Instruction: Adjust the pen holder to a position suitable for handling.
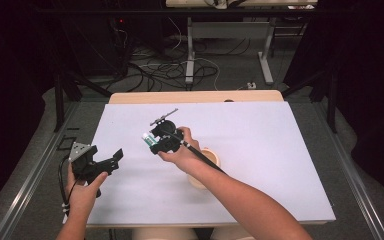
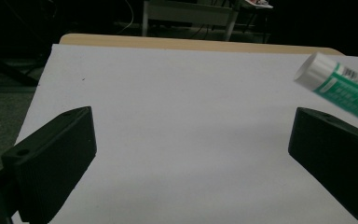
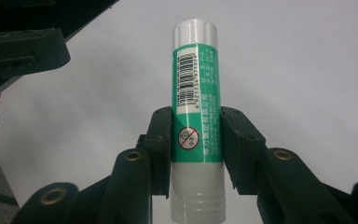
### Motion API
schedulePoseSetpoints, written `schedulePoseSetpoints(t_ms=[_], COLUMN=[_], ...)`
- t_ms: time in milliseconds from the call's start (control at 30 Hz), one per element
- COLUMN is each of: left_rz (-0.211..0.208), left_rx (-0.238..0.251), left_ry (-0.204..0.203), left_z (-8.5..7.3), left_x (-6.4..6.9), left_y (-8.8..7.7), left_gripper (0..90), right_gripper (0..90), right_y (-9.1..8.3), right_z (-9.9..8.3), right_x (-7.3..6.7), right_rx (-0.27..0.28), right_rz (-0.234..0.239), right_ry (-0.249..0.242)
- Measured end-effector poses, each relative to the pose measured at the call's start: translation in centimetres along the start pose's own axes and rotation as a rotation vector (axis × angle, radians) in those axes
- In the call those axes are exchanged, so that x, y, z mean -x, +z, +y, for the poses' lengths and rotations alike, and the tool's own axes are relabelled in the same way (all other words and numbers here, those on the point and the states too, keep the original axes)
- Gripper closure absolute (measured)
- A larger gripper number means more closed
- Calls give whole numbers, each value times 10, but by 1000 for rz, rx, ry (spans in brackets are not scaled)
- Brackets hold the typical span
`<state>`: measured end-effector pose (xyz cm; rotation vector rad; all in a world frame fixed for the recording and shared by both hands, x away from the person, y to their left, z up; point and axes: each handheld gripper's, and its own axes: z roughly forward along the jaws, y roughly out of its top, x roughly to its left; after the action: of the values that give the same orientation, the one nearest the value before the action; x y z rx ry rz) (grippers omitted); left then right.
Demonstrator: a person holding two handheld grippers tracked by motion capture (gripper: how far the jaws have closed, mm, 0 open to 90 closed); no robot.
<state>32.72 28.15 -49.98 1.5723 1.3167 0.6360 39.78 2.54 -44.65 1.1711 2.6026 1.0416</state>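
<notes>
In our left hand, the left hand-held gripper (image 1: 111, 159) hung over the desk (image 1: 260, 150) near its front left edge, jaws wide apart around nothing. Farther out, our right hand-held gripper (image 3: 196, 140) clamped the green-and-white glue stick (image 3: 196, 93) by its middle, raised above the white desk, cap pointing left.

Markings on the glue stick

A barcode with small digits, too fine to be read, and a round red prohibition sign are printed on the green label of the glue stick (image 3: 196, 126); adjacent white characters are illegible.
</notes>
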Motion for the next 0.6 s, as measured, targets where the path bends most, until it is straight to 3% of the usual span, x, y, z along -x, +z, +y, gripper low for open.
schedulePoseSetpoints(t_ms=[200,333,467,567,600], left_rz=[-3,-5,-6,-8,-9], left_rx=[2,-1,-2,0,-3], left_ry=[3,9,11,16,16], left_z=[0,0,0,0,0], left_x=[2,3,5,5,6], left_y=[0,1,1,1,2], left_gripper=[8,9,9,9,9], right_gripper=[659,659,659,659,659], right_y=[-19,-39,-50,-54,-61], right_z=[-2,-6,-10,-12,-12], right_x=[12,24,31,34,38], right_rx=[24,-8,-8,7,-28], right_rz=[4,-3,-22,-21,-18], right_ry=[-9,-30,-51,-37,-37])
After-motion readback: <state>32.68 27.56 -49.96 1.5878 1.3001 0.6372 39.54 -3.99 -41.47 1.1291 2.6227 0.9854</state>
